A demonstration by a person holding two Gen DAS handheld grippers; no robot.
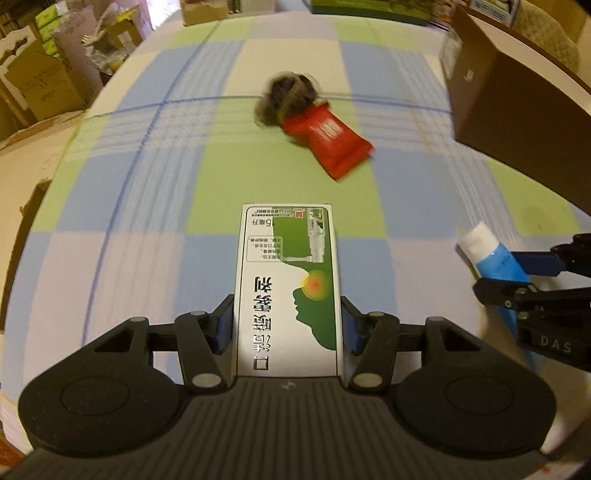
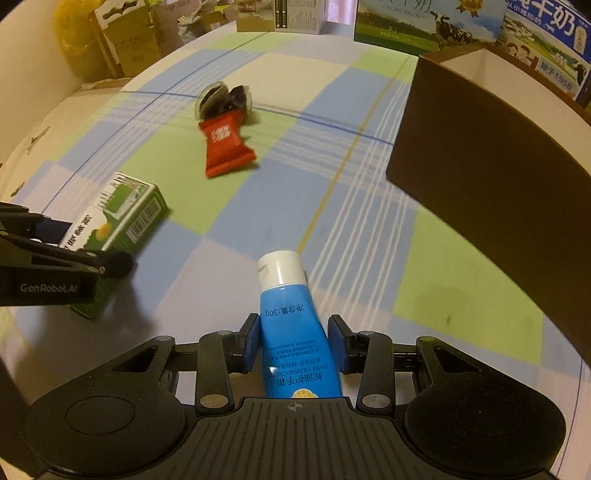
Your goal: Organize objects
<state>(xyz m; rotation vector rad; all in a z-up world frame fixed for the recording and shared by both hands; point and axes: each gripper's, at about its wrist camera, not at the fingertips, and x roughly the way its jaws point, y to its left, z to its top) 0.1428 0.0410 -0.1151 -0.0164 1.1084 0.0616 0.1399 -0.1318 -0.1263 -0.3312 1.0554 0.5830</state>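
Bottom centre of the left wrist view: your left gripper point(image 1: 286, 325) is clamped on the box point(image 1: 287, 284), a white-and-green carton, blue pads point(image 1: 224, 325) flush against both long sides. The box points up-frame over the checked cloth point(image 1: 129, 206).

Bottom centre of the right wrist view: your right gripper point(image 2: 294, 341) has the tube point(image 2: 295, 332) between its pads, blue body, white cap toward frame centre. The left pad touches the tube; the right pad sits just beside it, and contact there I cannot tell.

Cross-views:
- The tube and right gripper show at the right edge of the left view, lower half.
- The box and left gripper show at the left edge of the right view, mid-height.

On the cloth, upper centre in both views:
- A red packet point(image 1: 327, 142) lies flat.
- A dark, blurred round item point(image 1: 290, 98) touches the packet's far end. Too smeared to identify.

Right side of both views: a brown carton point(image 2: 491, 147) with an open top, well apart from the packet. Its inside is not visible.

Top edge: milk cartons point(image 2: 424, 22) and cardboard boxes point(image 1: 37, 81) beyond the cloth.
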